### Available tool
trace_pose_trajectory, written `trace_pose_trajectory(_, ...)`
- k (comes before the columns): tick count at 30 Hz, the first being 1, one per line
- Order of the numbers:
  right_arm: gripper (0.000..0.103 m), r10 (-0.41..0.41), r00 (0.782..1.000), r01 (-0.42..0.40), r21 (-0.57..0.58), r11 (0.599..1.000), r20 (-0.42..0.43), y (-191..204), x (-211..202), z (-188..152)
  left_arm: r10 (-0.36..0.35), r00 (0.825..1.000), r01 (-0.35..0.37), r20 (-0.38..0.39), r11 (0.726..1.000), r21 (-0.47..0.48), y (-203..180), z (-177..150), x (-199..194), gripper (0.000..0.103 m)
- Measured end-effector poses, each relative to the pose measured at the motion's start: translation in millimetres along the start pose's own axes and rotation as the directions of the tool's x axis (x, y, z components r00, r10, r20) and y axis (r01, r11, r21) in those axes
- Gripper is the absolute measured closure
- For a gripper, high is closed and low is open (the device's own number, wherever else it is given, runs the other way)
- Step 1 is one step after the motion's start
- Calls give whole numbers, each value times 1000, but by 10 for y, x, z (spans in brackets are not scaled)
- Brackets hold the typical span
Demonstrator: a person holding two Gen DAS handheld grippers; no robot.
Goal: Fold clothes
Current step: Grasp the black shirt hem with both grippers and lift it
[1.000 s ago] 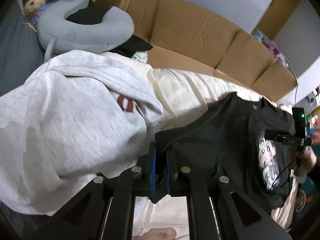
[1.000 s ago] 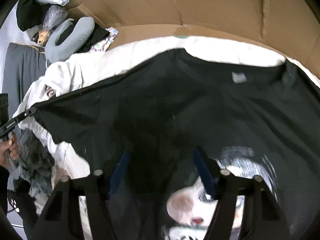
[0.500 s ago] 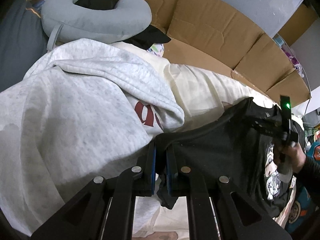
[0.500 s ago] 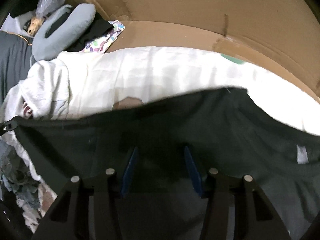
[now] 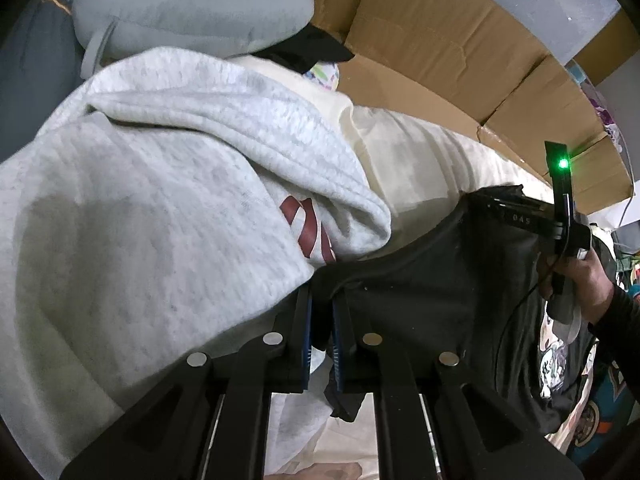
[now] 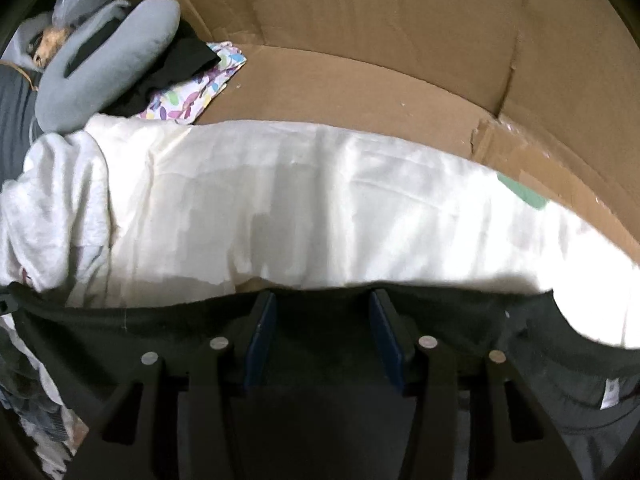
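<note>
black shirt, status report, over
Left gripper shut on black shirt edge. Right gripper jaws apart over the shirt. Grey sweatshirt heaped alongside.

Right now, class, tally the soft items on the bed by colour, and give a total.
Black: 1, T-shirt
Light grey: 1, hoodie
Blue-grey: 1, neck pillow
Cream: 1, sheet
Total: 4

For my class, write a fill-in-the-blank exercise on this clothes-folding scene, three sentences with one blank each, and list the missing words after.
1. The left gripper is shut on the edge of a ____ T-shirt.
2. The neck pillow behind the light grey hoodie is ____ in colour.
3. The wall behind the cream sheet is made of ____.

Missing words: black; grey; cardboard
</note>
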State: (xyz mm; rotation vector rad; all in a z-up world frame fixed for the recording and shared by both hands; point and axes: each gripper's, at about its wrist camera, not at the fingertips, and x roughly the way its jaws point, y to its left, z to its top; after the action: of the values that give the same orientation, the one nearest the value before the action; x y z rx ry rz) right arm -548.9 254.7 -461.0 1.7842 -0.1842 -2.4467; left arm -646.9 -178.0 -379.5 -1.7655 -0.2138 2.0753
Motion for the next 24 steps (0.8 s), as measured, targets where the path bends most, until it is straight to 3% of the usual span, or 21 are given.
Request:
trace_pose_trajectory(4, 42, -54, 998, 52, -46, 998, -31, 131, 43, 79, 22, 1000, -23, -21, 1000, -9, -24, -23, 104, 94)
trace_pose_trajectory(11, 47, 70, 997, -72, 52, 996, 36, 107, -294, -19, 20, 1000, -20, -4, 1000, -10, -62, -108, 42, 91)
trace_pose_trajectory(15, 68, 120, 992, -120, 2, 993, 39, 263, -358, -228, -6, 1000, 7, 17, 1000, -21, -101, -159, -52, 68)
trace_pose_trajectory(18, 71, 140, 990, -140, -34, 990, 6, 429, -264, -370, -16, 999, 16, 30, 1000, -14, -181, -209, -117, 57)
trace_pose_trajectory(24, 71, 175, 985, -175, -44, 984, -12, 685, -82, -482, -16, 998, 18, 57, 999, -43, -236, -342, -211, 55)
